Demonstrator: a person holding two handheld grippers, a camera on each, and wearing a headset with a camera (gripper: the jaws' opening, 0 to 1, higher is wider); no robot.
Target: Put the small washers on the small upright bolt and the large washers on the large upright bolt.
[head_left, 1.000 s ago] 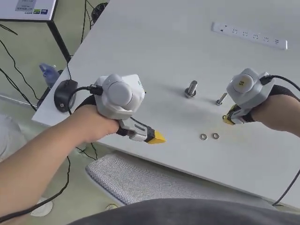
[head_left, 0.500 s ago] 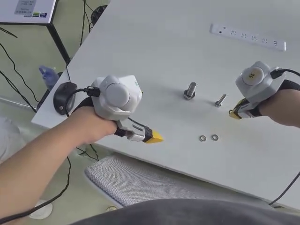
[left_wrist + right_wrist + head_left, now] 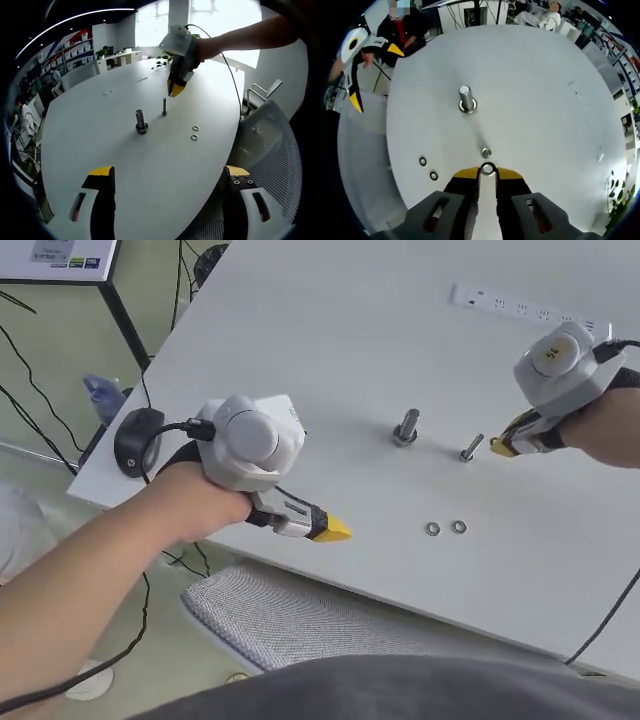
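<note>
The small upright bolt [image 3: 471,448] and the large upright bolt [image 3: 407,427] stand mid-table. In the right gripper view, the right gripper [image 3: 488,173] is shut on a small washer [image 3: 488,168], held just short of the small bolt [image 3: 486,152], with the large bolt [image 3: 465,98] farther ahead. In the head view the right gripper [image 3: 503,448] hovers just right of the small bolt. Two loose washers [image 3: 433,529] [image 3: 459,527] lie on the white table [image 3: 300,360] nearer me. The left gripper [image 3: 335,530] hangs over the table's near edge; its jaws [image 3: 169,175] stand wide open with nothing between them.
A white power strip [image 3: 530,312] lies at the table's far side. A black round device [image 3: 135,440] with cables hangs by the left table edge. A grey mesh chair [image 3: 300,625] sits below the near edge.
The right gripper has lifted from beside the two loose washers and moved away from me to the small bolt's side. The left gripper has barely moved.
</note>
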